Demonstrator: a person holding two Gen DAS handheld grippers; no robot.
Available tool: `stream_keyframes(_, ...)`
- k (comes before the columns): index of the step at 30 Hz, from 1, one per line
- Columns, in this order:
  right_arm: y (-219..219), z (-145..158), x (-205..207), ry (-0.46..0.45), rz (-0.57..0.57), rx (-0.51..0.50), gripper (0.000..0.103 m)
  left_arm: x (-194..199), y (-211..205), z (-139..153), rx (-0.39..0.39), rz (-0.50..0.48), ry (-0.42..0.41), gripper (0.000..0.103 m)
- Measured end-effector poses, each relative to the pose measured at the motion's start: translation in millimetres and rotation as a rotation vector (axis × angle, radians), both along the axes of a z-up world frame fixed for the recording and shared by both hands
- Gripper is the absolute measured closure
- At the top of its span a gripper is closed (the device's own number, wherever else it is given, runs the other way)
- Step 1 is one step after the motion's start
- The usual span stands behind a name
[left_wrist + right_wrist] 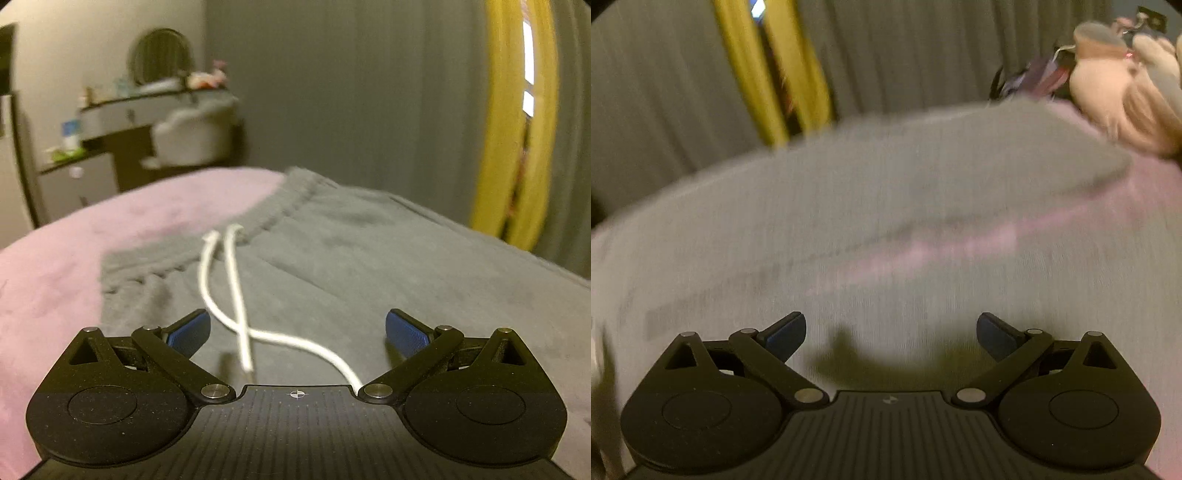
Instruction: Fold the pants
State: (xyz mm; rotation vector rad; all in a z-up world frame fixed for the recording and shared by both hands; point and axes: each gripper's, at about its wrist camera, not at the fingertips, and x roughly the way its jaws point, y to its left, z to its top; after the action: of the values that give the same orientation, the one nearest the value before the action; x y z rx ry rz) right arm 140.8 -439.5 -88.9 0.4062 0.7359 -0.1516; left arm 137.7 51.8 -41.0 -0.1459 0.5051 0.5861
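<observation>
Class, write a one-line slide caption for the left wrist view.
Open left gripper poised above grey pants with a white drawstring, spread on a pink bed cover.

Grey pants (pixel 332 251) with a white drawstring (pixel 236 295) lie on a pink bed (pixel 55 280); yellow curtain (pixel 509 122), blue-padded black gripper (pixel 297 332).

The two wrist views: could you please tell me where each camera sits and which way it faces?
Left wrist: sits on the left gripper, low over the pants, facing the waistband, drawstring and vanity; only its open fingers show.
Right wrist: sits on the right gripper, facing across blurred pants toward curtains; only its open fingers show.
Shared: pants, pink cover, yellow curtain.
</observation>
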Motion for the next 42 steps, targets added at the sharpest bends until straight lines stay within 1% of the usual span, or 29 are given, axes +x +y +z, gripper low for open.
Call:
stream_keyframes(1, -7.0, 5.5, 16.3, -0.018, -0.012, 0.019, 0.004, 0.9, 2.3, -4.2, -0.006, 0.011, -0.006, 0.000)
stream_keyframes(2, -16.7, 12.0, 45.6, -0.031, -0.038, 0.040, 0.004, 3.5, 3.6, -8.8, -0.013, 0.012, 0.000, 0.000)
stream_keyframes(3, -22.4, 15.0, 64.7, -0.030, -0.062, 0.047, 0.004, 7.4, 4.5, -13.3, -0.012, 0.011, 0.017, 0.000)
stream_keyframes(4, -31.0, 20.3, 94.8, -0.032, -0.104, 0.056, 0.004, 11.5, 4.6, -16.5, -0.007, 0.009, 0.036, 0.000)
stream_keyframes(5, -35.7, 23.6, 112.9, -0.034, -0.128, 0.060, 0.009, 14.0, 4.1, -18.3, 0.001, 0.005, 0.048, 0.000)
stream_keyframes(6, -44.4, 27.9, 136.6, -0.043, -0.165, 0.056, 0.021, 14.0, 3.2, -19.1, 0.015, 0.001, 0.041, 0.000)
stream_keyframes(8, -59.8, 33.6, 177.6, -0.034, -0.246, 0.050, 0.034, 11.1, 1.3, -21.4, 0.025, -0.009, -0.003, 0.000)
stream_keyframes(9, -68.0, 31.4, 192.3, -0.022, -0.284, 0.064, 0.038, 10.1, 0.7, -20.6, 0.018, -0.019, -0.013, 0.000)
stream_keyframes(11, -86.3, 21.5, 219.4, 0.019, -0.376, 0.116, 0.038, 13.2, 0.6, -24.5, 0.005, -0.031, 0.001, 0.000)
stream_keyframes(13, -99.7, 7.5, 234.5, 0.052, -0.453, 0.130, 0.038, 18.6, 0.7, -28.0, 0.001, -0.033, 0.029, 0.000)
stream_keyframes(15, -111.6, -6.6, 251.8, 0.103, -0.487, 0.132, 0.038, 19.8, 2.8, -30.2, -0.015, -0.034, 0.034, 0.000)
stream_keyframes(17, -119.2, -20.7, 266.3, 0.149, -0.513, 0.166, 0.038, 19.4, 4.8, -32.4, -0.032, -0.033, 0.030, 0.000)
stream_keyframes(19, -118.2, -29.0, 268.7, 0.143, -0.531, 0.149, 0.038, 20.6, 6.0, -33.9, -0.043, -0.030, 0.040, 0.000)
stream_keyframes(20, -115.6, -32.0, 268.7, 0.130, -0.526, 0.115, 0.039, 20.4, 6.3, -34.5, -0.045, -0.029, 0.038, 0.000)
stream_keyframes(21, -112.8, -33.7, 267.8, 0.117, -0.515, 0.093, 0.049, 19.6, 5.9, -34.3, -0.044, -0.028, 0.037, 0.000)
stream_keyframes(22, -110.4, -35.0, 265.1, 0.106, -0.505, 0.072, 0.059, 19.8, 5.9, -34.8, -0.044, -0.028, 0.039, 0.000)
stream_keyframes(23, -109.2, -34.0, 261.3, 0.091, -0.495, 0.056, 0.086, 21.0, 6.1, -35.2, -0.047, -0.028, 0.043, 0.000)
stream_keyframes(24, -110.3, -31.0, 258.8, 0.086, -0.488, 0.064, 0.095, 22.0, 5.9, -36.6, -0.051, -0.027, 0.049, 0.000)
stream_keyframes(26, -118.5, -23.9, 245.4, 0.068, -0.488, 0.119, 0.096, 24.5, 8.0, -38.7, -0.069, -0.029, 0.062, 0.000)
stream_keyframes(28, -124.3, -7.8, 219.7, -0.009, -0.474, 0.143, 0.096, 24.5, 14.9, -40.0, -0.120, -0.029, 0.053, 0.000)
stream_keyframes(30, -123.3, 9.5, 184.3, -0.088, -0.474, 0.132, 0.097, 22.7, 19.9, -40.4, -0.156, -0.029, 0.041, 0.000)
stream_keyframes(33, -102.1, 32.8, 92.1, -0.242, -0.496, 0.117, 0.097, 22.6, 20.1, -40.0, -0.160, -0.030, 0.042, 0.000)
stream_keyframes(34, -96.1, 35.4, 64.3, -0.280, -0.508, 0.127, 0.097, 22.4, 20.7, -39.9, -0.164, -0.032, 0.042, 0.000)
stream_keyframes(35, -85.3, 34.0, 25.0, -0.314, -0.523, 0.145, 0.098, 21.5, 22.0, -39.0, -0.174, -0.034, 0.036, 0.000)
stream_keyframes(37, -70.5, 22.2, -28.0, -0.321, -0.544, 0.169, 0.101, 20.1, 26.1, -38.0, -0.201, -0.042, 0.028, 0.000)
stream_keyframes(38, -65.1, 8.9, -56.5, -0.307, -0.569, 0.182, 0.101, 19.4, 27.9, -36.6, -0.213, -0.047, 0.028, 0.000)
stream_keyframes(39, -63.3, -1.4, -73.3, -0.283, -0.596, 0.185, 0.101, 19.1, 29.7, -34.9, -0.224, -0.056, 0.032, 0.000)
stream_keyframes(41, -68.0, -31.6, -101.7, -0.167, -0.649, 0.174, 0.099, 19.5, 33.9, -28.9, -0.244, -0.083, 0.057, 0.000)
stream_keyframes(42, -73.0, -40.0, -109.4, -0.125, -0.658, 0.192, 0.096, 18.4, 36.4, -24.9, -0.264, -0.095, 0.061, 0.000)
